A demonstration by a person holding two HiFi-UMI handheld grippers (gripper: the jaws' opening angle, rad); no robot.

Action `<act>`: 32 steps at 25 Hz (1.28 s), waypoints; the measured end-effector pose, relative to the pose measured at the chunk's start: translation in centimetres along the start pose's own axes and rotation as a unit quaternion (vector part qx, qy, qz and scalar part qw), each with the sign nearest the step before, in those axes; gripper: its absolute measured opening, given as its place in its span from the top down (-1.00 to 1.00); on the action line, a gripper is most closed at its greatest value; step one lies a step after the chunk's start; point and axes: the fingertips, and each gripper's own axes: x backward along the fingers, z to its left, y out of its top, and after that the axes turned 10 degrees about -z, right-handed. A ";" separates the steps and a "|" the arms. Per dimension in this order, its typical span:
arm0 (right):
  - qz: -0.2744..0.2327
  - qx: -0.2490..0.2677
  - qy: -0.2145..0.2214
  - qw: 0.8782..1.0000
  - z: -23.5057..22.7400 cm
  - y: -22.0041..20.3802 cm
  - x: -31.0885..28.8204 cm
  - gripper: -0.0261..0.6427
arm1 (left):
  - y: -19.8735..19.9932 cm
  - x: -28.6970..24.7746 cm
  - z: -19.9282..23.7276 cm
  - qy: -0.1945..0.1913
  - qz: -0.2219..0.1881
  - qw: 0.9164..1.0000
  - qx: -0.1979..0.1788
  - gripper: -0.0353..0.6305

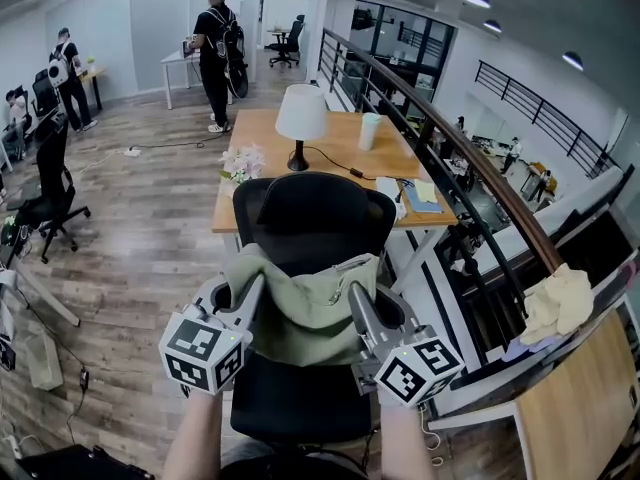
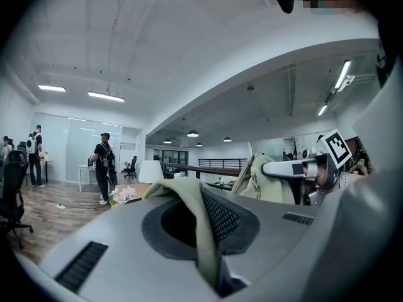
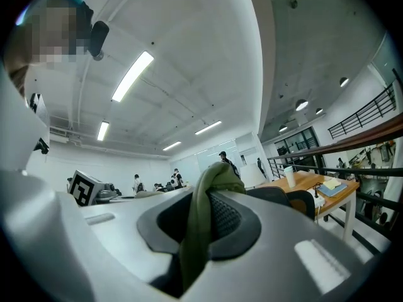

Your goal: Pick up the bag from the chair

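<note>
both grippers are clamped on fabric edges of the soft pale-green cloth bag point(image 1: 312, 303), left gripper point(image 1: 246, 298) and right gripper point(image 1: 356, 303) at opposite sides so it hangs spread between them. bag sits above the black mesh office chair point(image 1: 305, 398) seat, in front of its backrest, looks lifted clear.

I see the bag point(image 1: 312, 306) between my grippers, in front of the chair point(image 1: 312, 213) backrest: left gripper point(image 1: 254, 286) at its nine o'clock, right gripper point(image 1: 354, 296) at three. Desk point(image 1: 255, 133) behind the chair at twelve; lamp point(image 1: 301, 113) on it, cup point(image 1: 370, 130) at the lamp's three.
</note>
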 end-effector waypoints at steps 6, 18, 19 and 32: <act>-0.016 0.008 0.006 1.000 0.6 1.9 -0.4 0.78 | 1.9 -0.1 -0.1 -0.007 -0.018 1.000 -0.007 0.86; -0.031 0.031 0.011 0.999 1.6 3.7 -1.0 0.78 | 4.3 0.0 0.3 -0.011 -0.042 0.999 -0.015 0.86; -0.032 0.036 0.011 0.999 1.6 3.8 -1.1 0.78 | 4.3 0.0 0.3 -0.010 -0.042 0.999 -0.015 0.86; -0.041 0.089 0.005 0.995 2.2 4.6 -2.1 0.78 | 5.2 0.1 0.9 0.010 -0.059 0.998 -0.019 0.86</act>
